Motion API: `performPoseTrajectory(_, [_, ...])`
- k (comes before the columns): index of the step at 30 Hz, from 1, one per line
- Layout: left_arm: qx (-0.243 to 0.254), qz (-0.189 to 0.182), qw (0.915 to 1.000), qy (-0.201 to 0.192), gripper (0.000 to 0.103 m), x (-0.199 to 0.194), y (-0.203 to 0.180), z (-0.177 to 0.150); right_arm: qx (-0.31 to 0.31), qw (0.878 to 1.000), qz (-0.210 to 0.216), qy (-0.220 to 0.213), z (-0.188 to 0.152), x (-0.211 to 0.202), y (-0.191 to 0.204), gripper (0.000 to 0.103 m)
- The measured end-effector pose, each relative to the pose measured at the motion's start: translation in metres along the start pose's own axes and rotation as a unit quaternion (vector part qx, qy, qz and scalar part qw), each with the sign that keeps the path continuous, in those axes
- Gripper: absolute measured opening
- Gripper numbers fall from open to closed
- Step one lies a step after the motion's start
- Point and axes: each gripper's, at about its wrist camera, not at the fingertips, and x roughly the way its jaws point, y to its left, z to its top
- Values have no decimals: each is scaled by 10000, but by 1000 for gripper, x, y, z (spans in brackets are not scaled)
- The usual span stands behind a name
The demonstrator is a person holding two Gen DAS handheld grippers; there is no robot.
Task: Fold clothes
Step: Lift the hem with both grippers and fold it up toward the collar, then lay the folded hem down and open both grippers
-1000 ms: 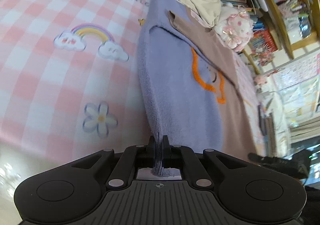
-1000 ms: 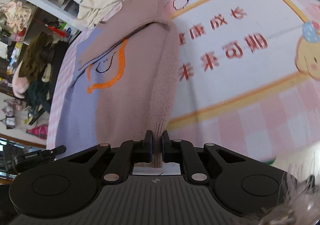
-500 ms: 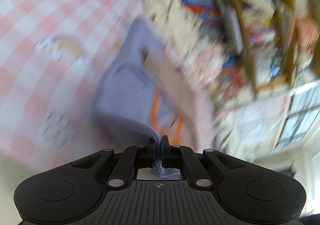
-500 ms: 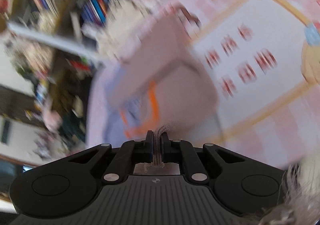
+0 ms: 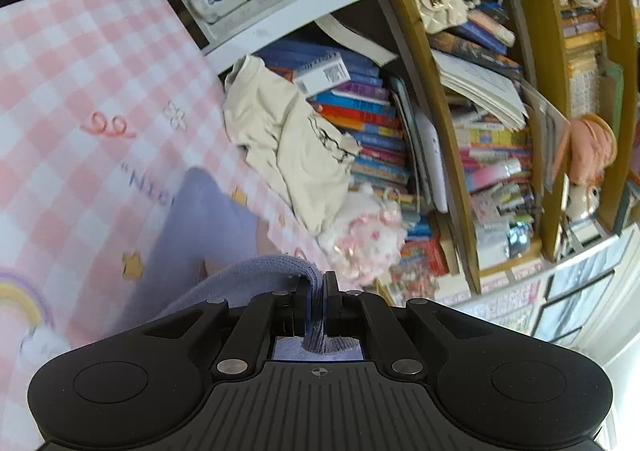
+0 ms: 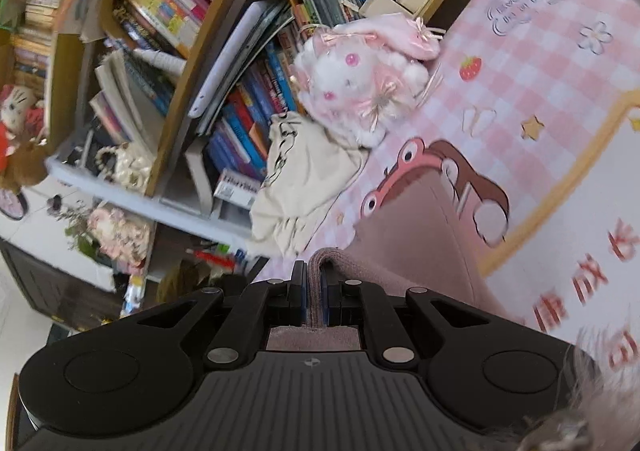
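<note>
A knitted sweater, lilac on one half and dusty pink on the other, lies on a pink checked mat. In the left wrist view my left gripper (image 5: 317,283) is shut on the sweater's lilac hem (image 5: 280,265), which is lifted and doubles back over the lilac body (image 5: 200,219). In the right wrist view my right gripper (image 6: 314,275) is shut on the pink hem (image 6: 326,255), raised above the pink body (image 6: 416,235). The middle of the sweater is hidden below both grippers.
A crumpled cream garment (image 5: 288,147) (image 6: 304,179) and a pink-and-white plush toy (image 5: 364,235) (image 6: 360,79) lie at the mat's far edge. Behind them stand crowded bookshelves (image 5: 480,111) (image 6: 200,51). The checked mat (image 5: 80,91) (image 6: 540,71) stretches away on both sides.
Both grippers have lifted their sweater hems and carried them forward toward the bookshelf. The views have tilted up from the flat sweater to the shelves, and the near hem now folds over the body.
</note>
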Motion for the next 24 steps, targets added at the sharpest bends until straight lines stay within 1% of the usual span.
performPoseTrajectory(8, [191,694,9973,144,5,52,12,23,25,9987,-498,125,29,67,-17,7])
performPoseTrajectory(9, [296,812,9961,174,7,58,13,24,47,9983,-572,139,31,74,-20,8])
performPoseTrajectory(10, [415,935,9945,206,16,65,14,25,64,9977,-663,141,34,80,-23,11])
performPoseTrajectory(11, [573,1094,9920,261,28,69,13,26,73,9966,-816,99,36,84,-26,18])
performPoseTrajectory(12, [739,1259,9888,320,35,73,11,28,82,9952,-969,56,38,88,-28,35])
performPoseTrajectory(13, [1022,1487,9830,335,47,74,9,29,66,9938,-1114,10,39,90,-30,44])
performPoseTrajectory(14, [1337,1657,9767,277,48,72,4,29,-65,9924,-1230,-40,40,89,-28,47])
performPoseTrajectory(15, [1667,1748,9702,200,49,68,-1,28,-339,9906,-1321,-62,41,86,-24,47])
performPoseTrajectory(17, [2248,1900,9557,82,54,62,-8,24,-1055,9832,-1489,18,39,87,-13,47])
performPoseTrajectory(18, [2508,1962,9479,65,54,61,-10,22,-1629,9734,-1604,140,34,92,-5,47])
performPoseTrajectory(19, [2739,2014,9404,88,54,61,-12,19,-2198,9600,-1714,262,28,97,3,47])
performPoseTrajectory(20, [2988,2065,9316,141,54,65,-14,15,-2755,9431,-1820,379,22,103,11,47])
performPoseTrajectory(22, [3476,2198,9112,237,54,77,-17,5,-3777,9014,-2037,578,6,121,24,46])
performPoseTrajectory(23, [3717,2309,8988,270,53,85,-18,1,-4117,8834,-2149,621,-1,131,27,46])
performPoseTrajectory(24, [3879,2384,8898,308,53,94,-19,-2,-4367,8686,-2251,637,-5,140,29,44])
